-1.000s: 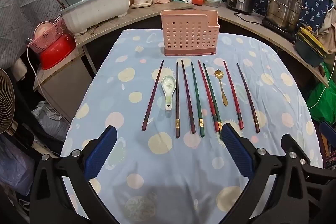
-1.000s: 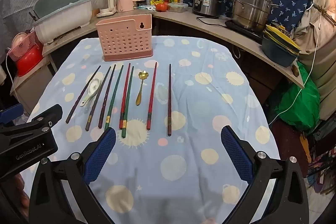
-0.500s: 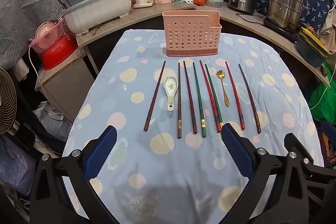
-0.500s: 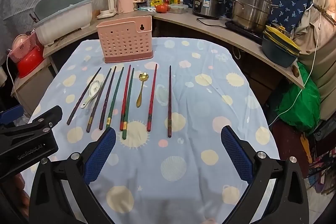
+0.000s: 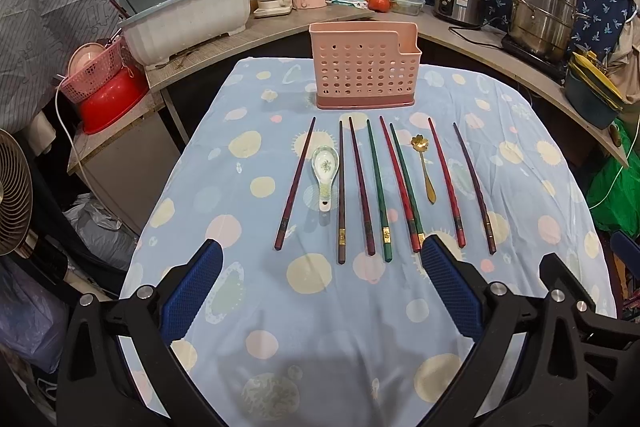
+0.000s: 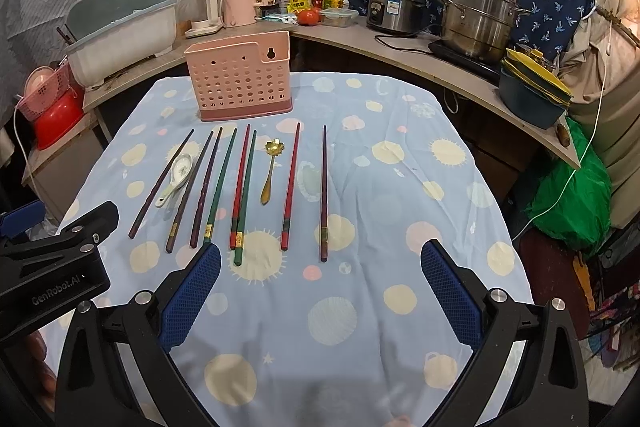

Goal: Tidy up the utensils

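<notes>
A pink perforated utensil holder [image 5: 365,65] [image 6: 240,82] stands upright at the far end of the table. In front of it lie several chopsticks [image 5: 375,189] [image 6: 220,184] in a row, dark, red and green, with a white ceramic spoon [image 5: 325,171] [image 6: 174,179] and a small gold spoon [image 5: 425,161] [image 6: 270,168] among them. My left gripper [image 5: 320,259] hovers open just short of the chopsticks' near ends, holding nothing. My right gripper [image 6: 320,261] is open too, near the rightmost chopstick [image 6: 323,193]. The left gripper's body [image 6: 52,267] shows at the left in the right wrist view.
The table carries a light blue spotted cloth [image 5: 320,327]. Behind runs a curved counter [image 6: 400,47] with kettles, bottles, a rice cooker [image 6: 394,5], a steel pot [image 6: 478,17] and stacked bowls [image 6: 534,87]. A dish rack [image 5: 184,13], red basin [image 5: 108,99] and fan [image 5: 14,187] stand left.
Both grippers have drawn back and risen slightly, so the utensils and holder sit a little lower in each view. Nothing on the table has moved.
</notes>
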